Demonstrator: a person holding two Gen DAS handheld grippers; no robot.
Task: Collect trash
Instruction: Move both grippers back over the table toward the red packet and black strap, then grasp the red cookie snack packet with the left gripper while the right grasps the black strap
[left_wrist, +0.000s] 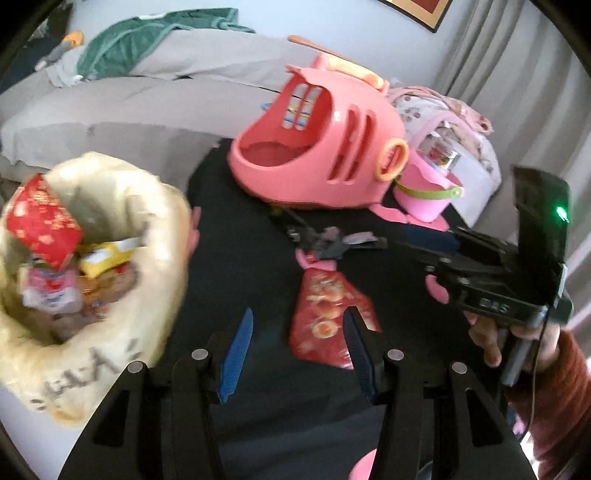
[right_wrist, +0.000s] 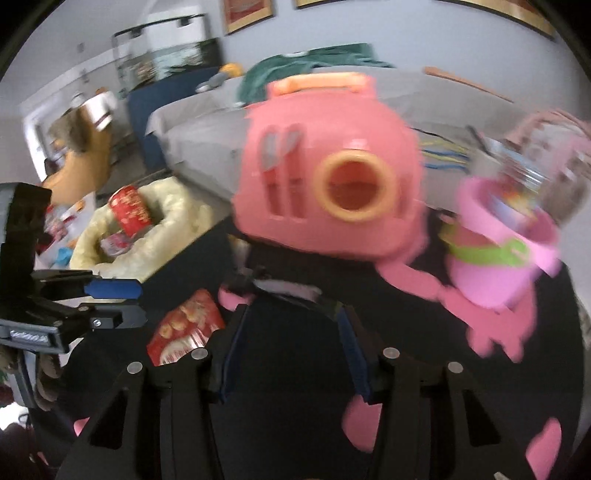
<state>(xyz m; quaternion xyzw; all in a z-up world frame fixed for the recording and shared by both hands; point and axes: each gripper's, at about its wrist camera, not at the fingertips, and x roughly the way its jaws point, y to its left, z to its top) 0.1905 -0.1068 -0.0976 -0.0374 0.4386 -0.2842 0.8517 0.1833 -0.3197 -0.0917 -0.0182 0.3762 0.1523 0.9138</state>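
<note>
Black mat: red wrapper (left_wrist: 328, 317) between left gripper's (left_wrist: 299, 350) jaws.

black UMI grippers, blue pads, rust sleeve

left gripper (left_wrist: 297, 350): silver pivot screws, bottom of frame. right gripper (left_wrist: 373, 242): green LED, thin black cable, knit sleeve (left_wrist: 554, 391) at lower right.

No readable text: only blurred dark characters on the cream bag (left_wrist: 74, 376).
</note>
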